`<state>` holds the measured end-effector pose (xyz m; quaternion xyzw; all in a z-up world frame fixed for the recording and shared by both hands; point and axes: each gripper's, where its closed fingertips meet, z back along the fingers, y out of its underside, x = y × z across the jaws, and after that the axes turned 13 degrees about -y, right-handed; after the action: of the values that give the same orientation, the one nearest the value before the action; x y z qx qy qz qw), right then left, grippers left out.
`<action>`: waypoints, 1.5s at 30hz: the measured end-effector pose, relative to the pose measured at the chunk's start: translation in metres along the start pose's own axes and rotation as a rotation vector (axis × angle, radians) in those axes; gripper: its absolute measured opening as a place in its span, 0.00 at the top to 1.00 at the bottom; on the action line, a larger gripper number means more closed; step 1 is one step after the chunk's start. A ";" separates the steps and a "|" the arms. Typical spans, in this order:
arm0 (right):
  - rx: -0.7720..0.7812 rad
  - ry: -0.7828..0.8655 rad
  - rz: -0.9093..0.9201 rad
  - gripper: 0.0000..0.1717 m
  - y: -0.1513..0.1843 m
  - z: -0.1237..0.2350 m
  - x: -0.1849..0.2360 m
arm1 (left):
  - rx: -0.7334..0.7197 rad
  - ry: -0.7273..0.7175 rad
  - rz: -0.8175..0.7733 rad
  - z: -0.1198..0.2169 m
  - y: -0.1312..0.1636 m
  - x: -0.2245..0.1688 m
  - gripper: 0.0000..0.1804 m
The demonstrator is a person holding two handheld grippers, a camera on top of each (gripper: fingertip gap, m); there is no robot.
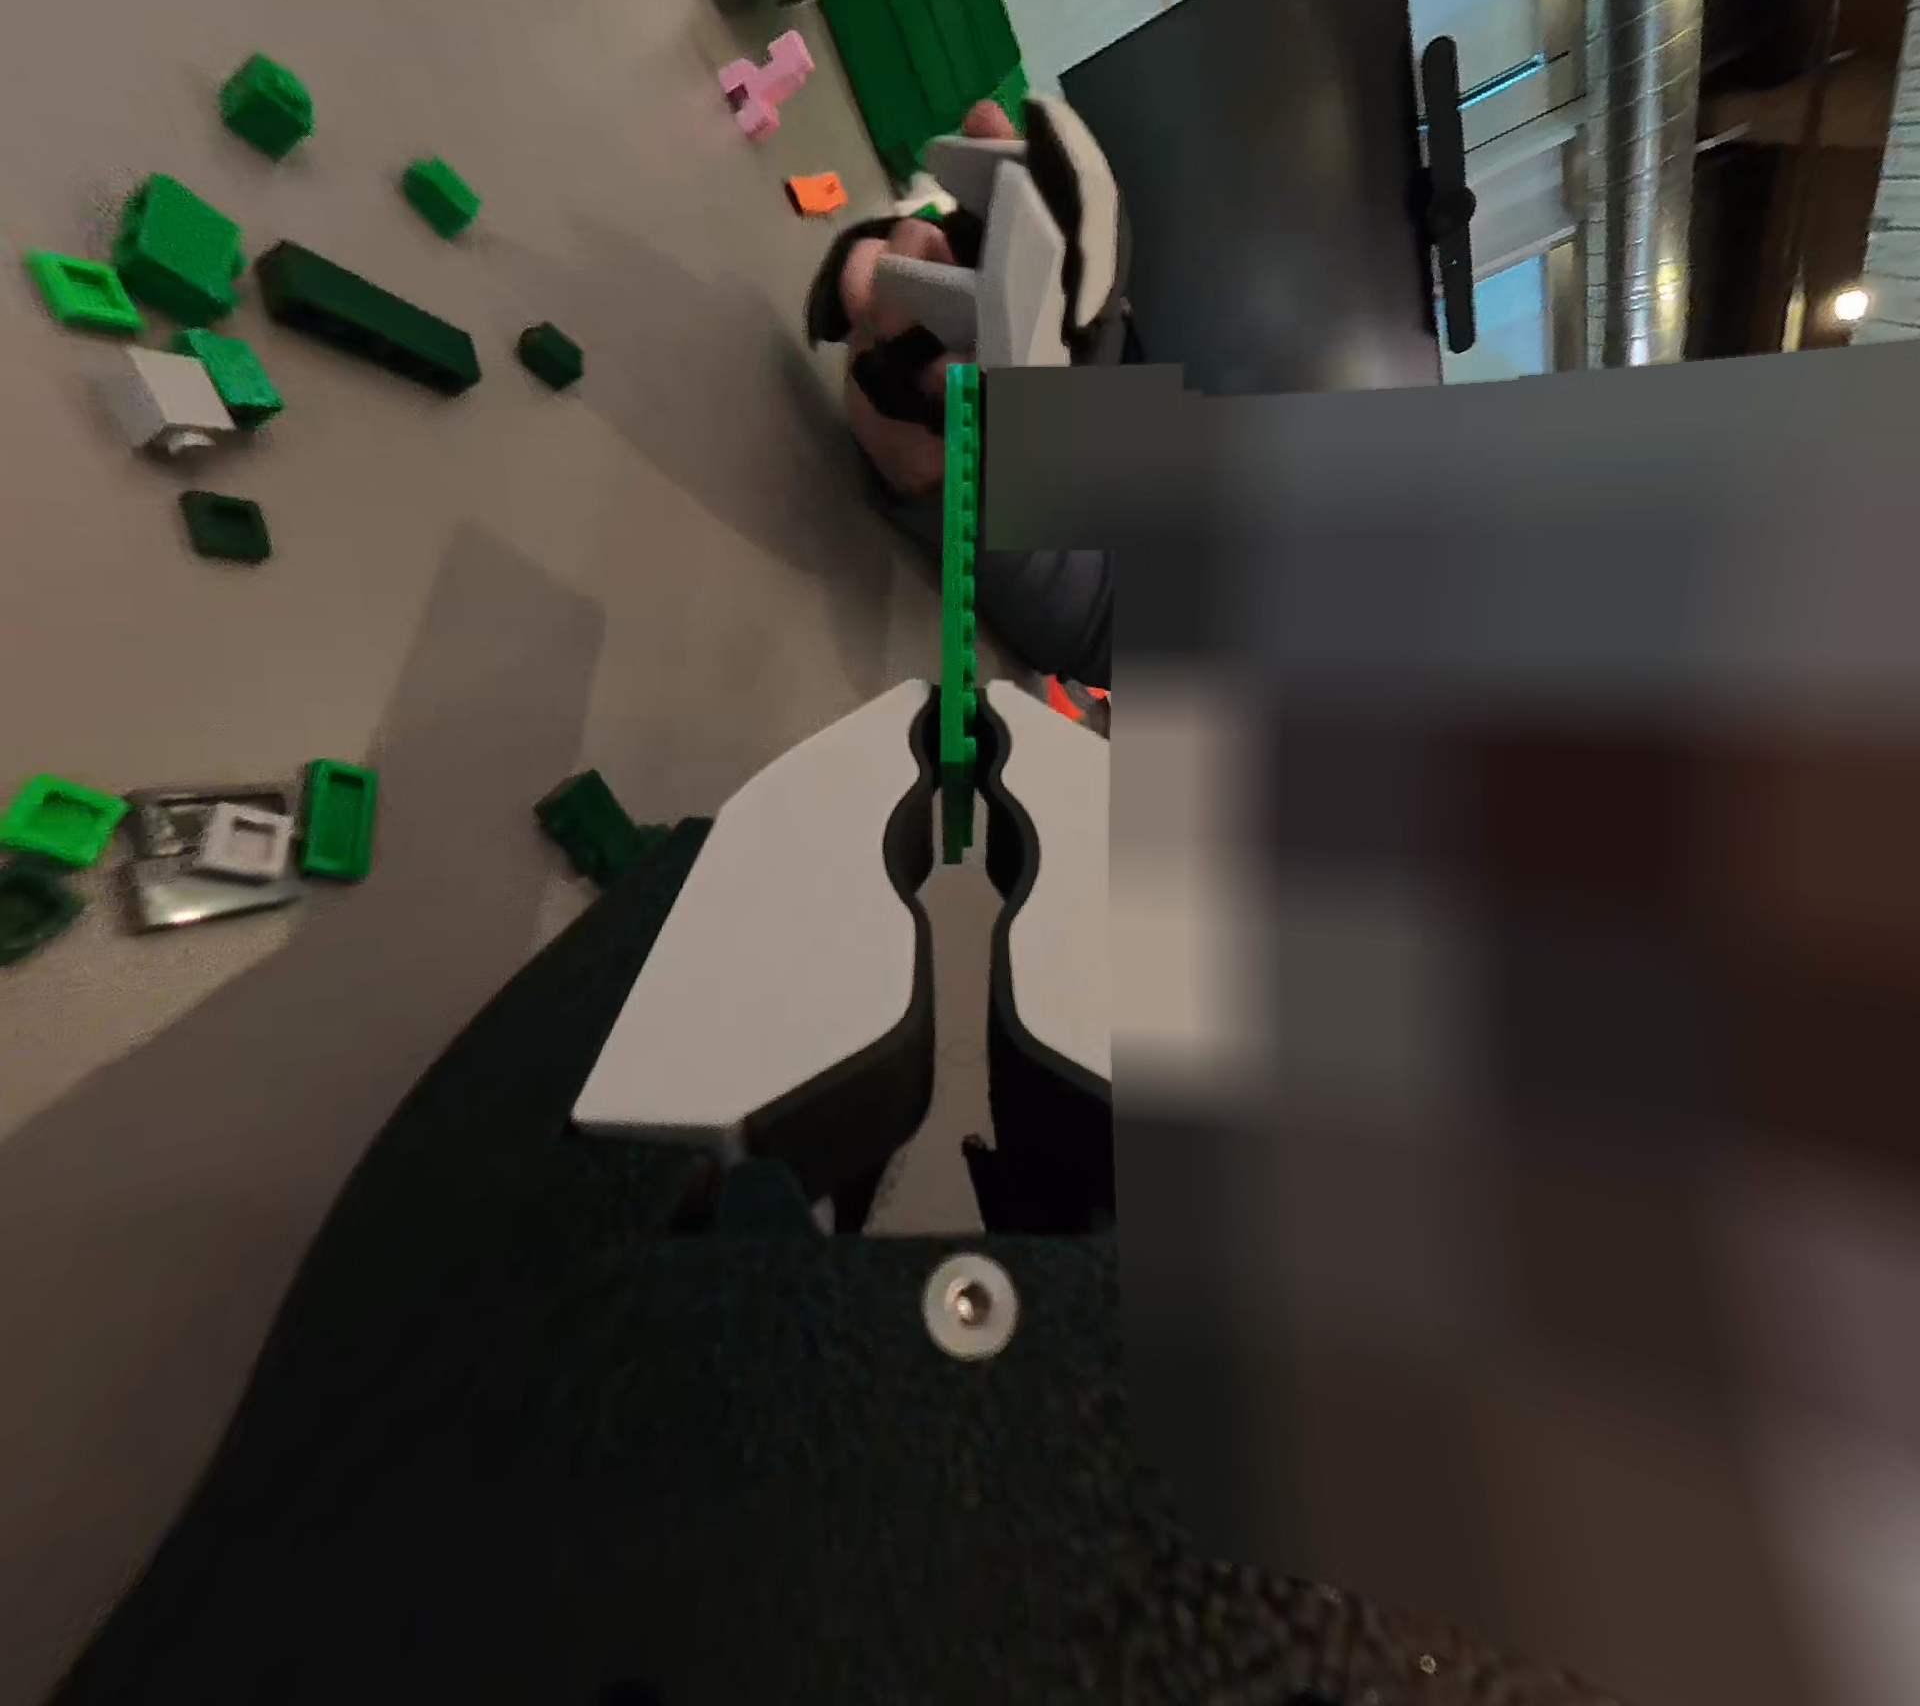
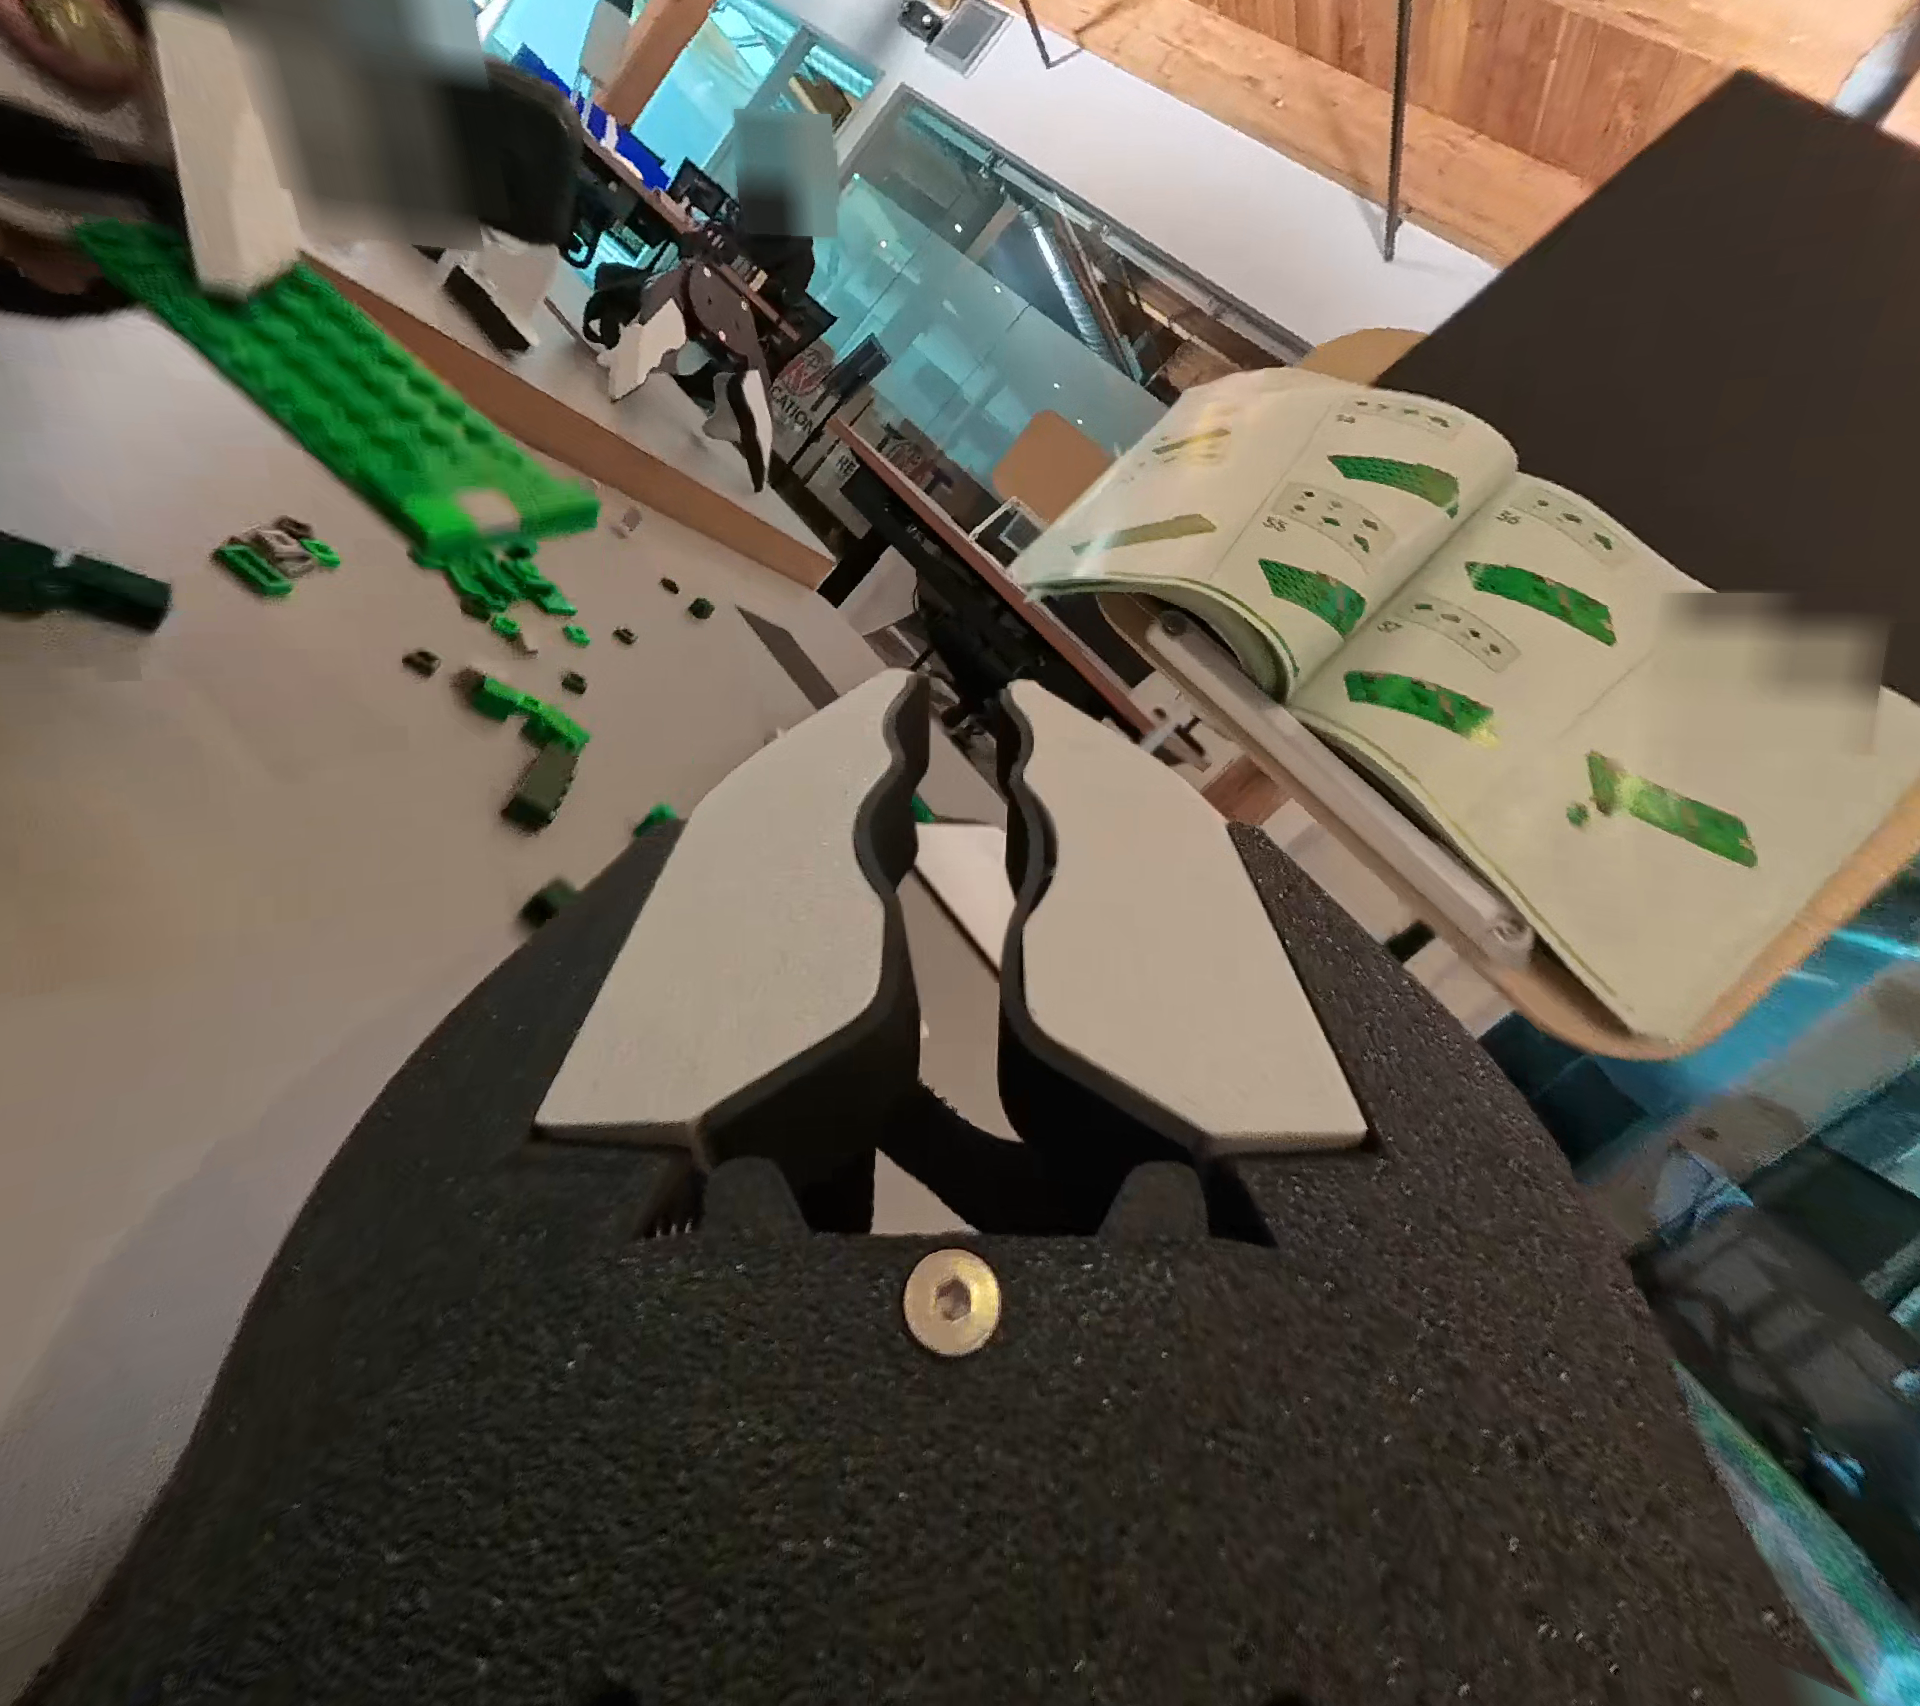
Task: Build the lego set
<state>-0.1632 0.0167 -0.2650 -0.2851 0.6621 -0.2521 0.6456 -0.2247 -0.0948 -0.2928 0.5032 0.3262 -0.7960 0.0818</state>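
The left gripper (image 1: 958, 721) pinches only the end of the thin green plate (image 1: 960, 555), high above the table (image 1: 499, 617), so it could slip out, while the right gripper (image 2: 961, 700) is a little open and empty.

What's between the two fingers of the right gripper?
Nothing: the right gripper stands open and bare in the right wrist view. The left gripper clamps the green plate.

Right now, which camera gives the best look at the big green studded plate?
The right wrist view: it shows the green plate from its broad studded face, raised above the table. The left wrist view shows it only edge-on, a thin strip clamped in the left claw.
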 end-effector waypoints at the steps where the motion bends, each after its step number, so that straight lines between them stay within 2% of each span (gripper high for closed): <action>1: 0.004 -0.001 0.028 0.94 0.001 -0.011 0.002 | 0.001 0.033 0.000 0.009 -0.005 -0.005 0.98; 3: 0.030 0.008 0.075 0.94 0.005 -0.031 0.003 | 0.027 0.053 -0.038 0.023 -0.013 -0.012 0.98; 5: 0.042 0.020 0.076 0.95 0.008 -0.044 0.001 | 0.059 -0.019 -0.054 0.029 -0.018 -0.003 0.98; 7: 0.054 0.025 0.064 0.95 0.013 -0.052 -0.002 | 0.073 -0.018 -0.045 0.034 -0.022 0.000 0.98; 10: 0.062 0.033 0.028 0.96 0.017 -0.055 -0.006 | 0.124 0.036 -0.052 0.035 -0.012 0.002 0.98; 15: 0.051 0.003 -0.031 0.97 0.019 -0.054 -0.004 | 0.193 0.011 0.008 0.031 0.009 0.011 0.98; 16: 0.048 -0.021 -0.033 1.00 0.018 -0.054 -0.001 | 0.207 0.018 0.013 0.031 0.016 0.009 0.98; 20: 0.010 -0.192 -0.091 1.00 0.007 -0.062 0.019 | 0.299 -0.010 0.090 0.030 0.041 0.018 0.98; 22: 0.061 -0.292 -0.118 1.00 0.009 -0.071 0.030 | 0.334 -0.002 0.100 0.029 0.046 0.020 0.98; 26: 0.224 -0.602 -0.191 1.00 0.016 -0.099 0.055 | 0.359 -0.012 0.138 0.028 0.050 0.035 0.98; 29: 0.283 -0.768 -0.256 0.98 0.015 -0.119 0.060 | 0.346 0.021 0.139 0.030 0.050 0.034 0.98; 33: 0.351 -1.099 -0.255 0.94 0.009 -0.116 0.083 | 0.331 0.050 0.124 0.032 0.050 0.033 0.98; 36: 0.434 -1.096 -0.124 0.94 0.019 -0.119 0.079 | 0.321 0.074 0.106 0.034 0.050 0.031 0.98; 40: 0.375 -1.150 -0.208 0.95 0.004 -0.119 0.082 | 0.350 0.076 0.088 0.035 0.056 0.032 0.98; 42: 0.369 -1.276 -0.179 0.96 -0.002 -0.105 0.096 | 0.423 0.113 0.054 0.037 0.069 0.025 0.98; 44: 0.399 -1.409 -0.144 0.96 -0.006 -0.087 0.112 | 0.436 0.123 0.047 0.037 0.071 0.023 0.98; 45: 0.422 -1.410 -0.113 0.95 -0.003 -0.086 0.115 | 0.436 0.124 0.047 0.037 0.071 0.023 0.98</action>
<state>-0.2497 -0.0692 -0.3407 -0.2830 0.0118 -0.1639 0.9449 -0.2308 -0.1676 -0.3333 0.5643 0.1391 -0.8132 -0.0308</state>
